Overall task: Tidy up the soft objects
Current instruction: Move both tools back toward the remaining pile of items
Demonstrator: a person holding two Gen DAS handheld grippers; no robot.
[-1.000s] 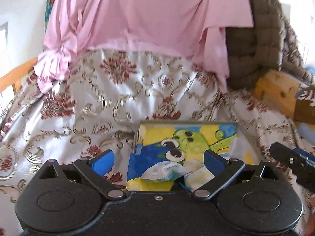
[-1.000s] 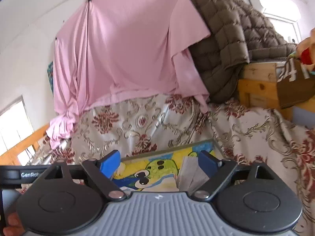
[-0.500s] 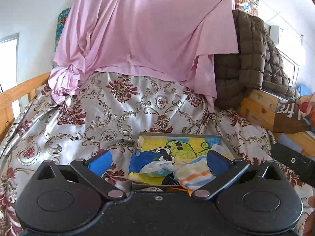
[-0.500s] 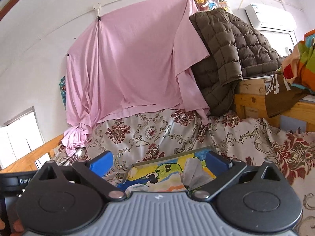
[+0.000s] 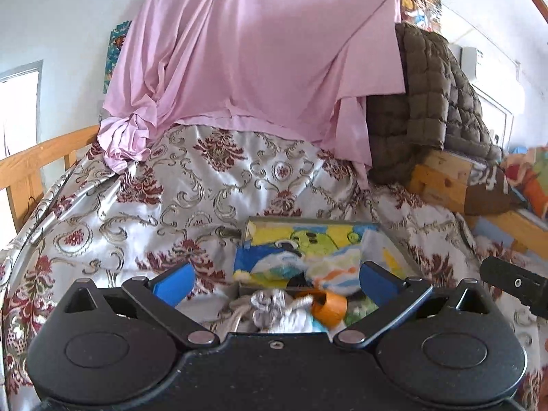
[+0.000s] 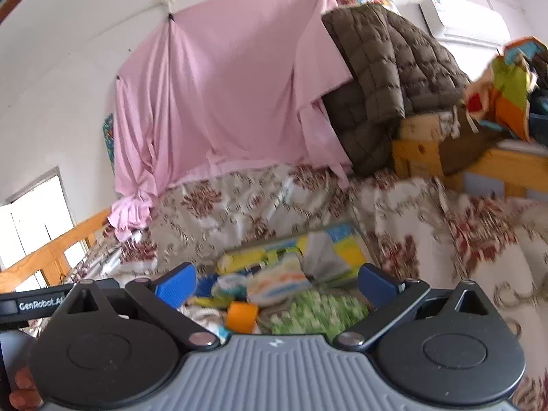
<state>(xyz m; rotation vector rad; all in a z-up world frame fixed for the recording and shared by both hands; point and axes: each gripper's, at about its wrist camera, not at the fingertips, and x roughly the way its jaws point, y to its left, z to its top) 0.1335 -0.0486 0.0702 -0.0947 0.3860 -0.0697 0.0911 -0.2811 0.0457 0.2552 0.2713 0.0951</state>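
Observation:
A shallow box (image 5: 308, 221) with a cartoon frog lining lies on the patterned bedspread (image 5: 154, 205). Inside it are a striped sock (image 5: 328, 270) and a white-blue soft item (image 5: 284, 263). In front of the box lie a grey-white cloth (image 5: 270, 308), an orange piece (image 5: 330, 306) and a green patterned cloth (image 6: 315, 308). My left gripper (image 5: 275, 282) is open and empty above these. My right gripper (image 6: 275, 281) is open and empty; the box (image 6: 342, 231), the sock (image 6: 281, 279) and the orange piece (image 6: 241, 315) show between its fingers.
A pink sheet (image 5: 260, 51) hangs on the back wall. A brown quilted blanket (image 5: 428, 102) is draped over a wooden frame (image 5: 441, 181) on the right. A wooden bed rail (image 5: 30, 167) runs on the left. Colourful fabric (image 6: 510, 89) sits at the far right.
Both grippers have drawn back and tilted up from the box. More loose soft items in front of the box have come into view. Both stay open.

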